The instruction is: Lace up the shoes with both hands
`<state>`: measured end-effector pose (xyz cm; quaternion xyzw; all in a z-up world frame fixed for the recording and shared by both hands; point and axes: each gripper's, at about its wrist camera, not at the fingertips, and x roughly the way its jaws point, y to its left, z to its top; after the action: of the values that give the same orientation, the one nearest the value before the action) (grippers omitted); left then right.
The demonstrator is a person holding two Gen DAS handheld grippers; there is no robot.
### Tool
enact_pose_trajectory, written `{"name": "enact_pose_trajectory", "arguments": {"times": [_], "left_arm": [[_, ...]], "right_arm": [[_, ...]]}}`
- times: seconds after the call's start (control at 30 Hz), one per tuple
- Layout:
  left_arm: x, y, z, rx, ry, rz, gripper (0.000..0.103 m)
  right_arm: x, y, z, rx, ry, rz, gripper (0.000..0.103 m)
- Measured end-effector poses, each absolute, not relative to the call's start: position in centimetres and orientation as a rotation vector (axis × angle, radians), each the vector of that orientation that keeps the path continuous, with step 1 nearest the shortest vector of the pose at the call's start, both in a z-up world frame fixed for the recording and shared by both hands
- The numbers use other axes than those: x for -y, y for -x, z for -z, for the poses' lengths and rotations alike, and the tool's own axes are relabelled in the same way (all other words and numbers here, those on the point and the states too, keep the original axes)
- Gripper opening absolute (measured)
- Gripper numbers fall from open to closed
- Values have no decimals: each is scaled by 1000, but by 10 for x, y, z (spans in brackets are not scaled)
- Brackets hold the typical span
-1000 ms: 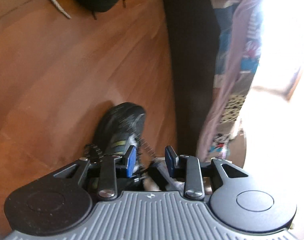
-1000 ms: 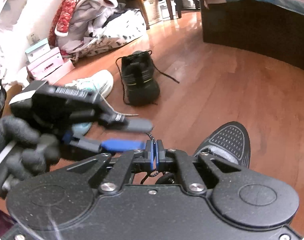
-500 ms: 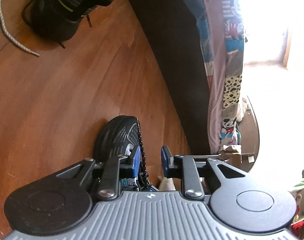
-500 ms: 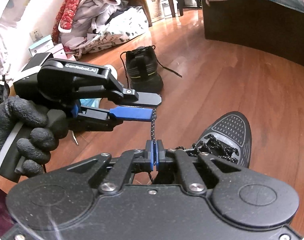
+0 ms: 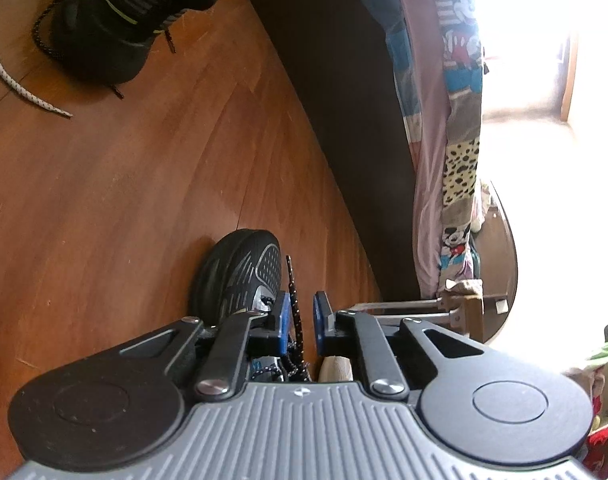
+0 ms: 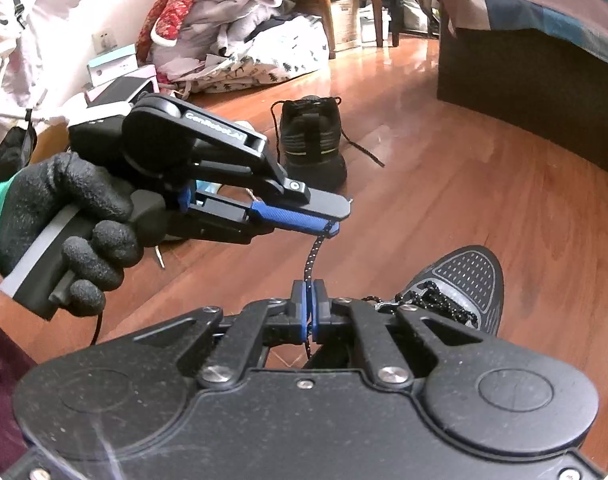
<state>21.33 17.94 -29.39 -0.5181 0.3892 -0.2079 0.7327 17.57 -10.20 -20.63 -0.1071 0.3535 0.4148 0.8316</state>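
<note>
A black mesh shoe (image 6: 463,280) lies on the wooden floor just beyond my right gripper (image 6: 308,300), which is shut on its black speckled lace (image 6: 311,256). The lace runs taut up to my left gripper (image 6: 329,226), held by a gloved hand (image 6: 64,216). In the left wrist view the same shoe (image 5: 240,272) shows its toe. The lace (image 5: 294,300) stands between the blue pads of the left gripper (image 5: 301,316), resting against the left pad. A gap remains on its right while the jaws are closing.
A second black shoe (image 6: 311,140) with loose laces sits farther out on the floor, seen too as the shoe (image 5: 116,28) beside a white lace (image 5: 8,76). A dark bed frame (image 5: 343,120) runs along the right. Clothes (image 6: 244,32) and boxes pile up at the back left.
The left gripper's jaws have narrowed around the lace, and the gripper has rolled. In the right wrist view it rose and the lace drew taut. The right gripper stayed shut on the lace.
</note>
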Motion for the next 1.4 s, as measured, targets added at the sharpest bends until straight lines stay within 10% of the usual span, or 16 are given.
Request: {"name": "enact_pose_trajectory", "arguments": {"times": [0.3, 0.43, 0.77, 1.13, 1.4], "left_arm": [[-170, -215, 274, -837, 981, 522, 1], [-163, -214, 243, -782, 727, 550, 1], [-111, -196, 194, -663, 105, 694, 1], [-93, -187, 187, -657, 43, 757, 1], [-81, -191, 186, -720, 20, 763, 2]], "right_arm": [[101, -166, 201, -711, 293, -910, 3], [117, -178, 197, -766, 147, -914, 36], [186, -251, 200, -968, -665, -771, 36], [196, -252, 211, -1014, -774, -754, 4], [195, -250, 212, -1008, -736, -743, 4]]}}
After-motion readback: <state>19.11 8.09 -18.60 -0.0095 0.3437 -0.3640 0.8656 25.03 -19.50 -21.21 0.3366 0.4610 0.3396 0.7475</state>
